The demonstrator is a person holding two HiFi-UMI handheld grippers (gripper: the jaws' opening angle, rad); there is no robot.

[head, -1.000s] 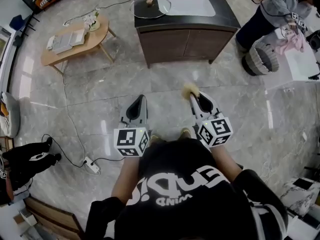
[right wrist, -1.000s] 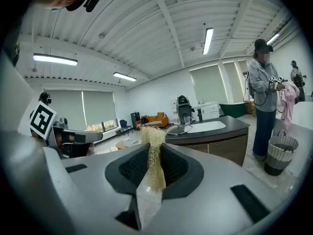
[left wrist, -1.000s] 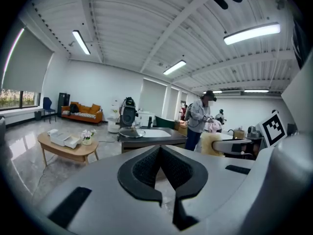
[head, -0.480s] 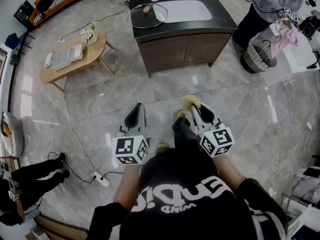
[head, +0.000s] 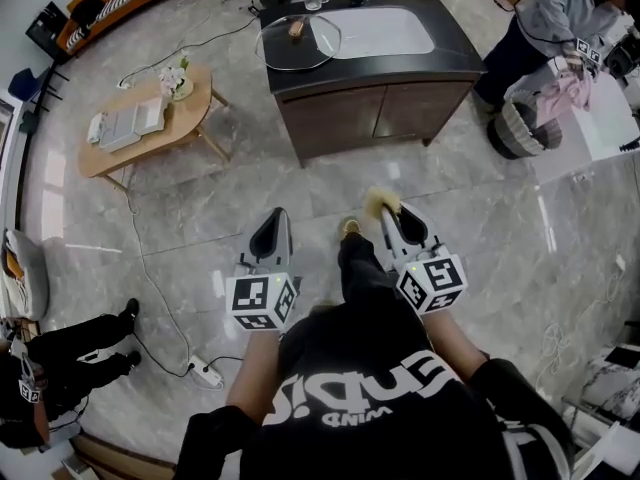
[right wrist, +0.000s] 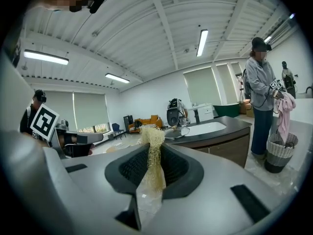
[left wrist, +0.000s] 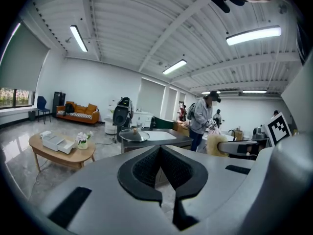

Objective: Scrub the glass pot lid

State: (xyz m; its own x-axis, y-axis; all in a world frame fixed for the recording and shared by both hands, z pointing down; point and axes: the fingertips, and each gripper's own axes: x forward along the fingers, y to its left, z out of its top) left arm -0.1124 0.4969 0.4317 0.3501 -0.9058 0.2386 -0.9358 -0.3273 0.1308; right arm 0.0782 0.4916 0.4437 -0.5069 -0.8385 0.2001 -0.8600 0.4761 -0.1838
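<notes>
1. Head view showed the glass pot lid point(head: 300, 36) lying flat on the worktop point(head: 455, 40) beside the sink point(head: 378, 30), well ahead of both hands and more in line with the left hand-held gripper point(head: 274, 220).
2. That one's jaws were together and empty; the right hand-held gripper point(head: 388, 208) was clamped on a straw-coloured scrubber point(head: 380, 201).

Glass pot lid point(head: 300, 43) flat on dark sink counter point(head: 455, 44)
</notes>
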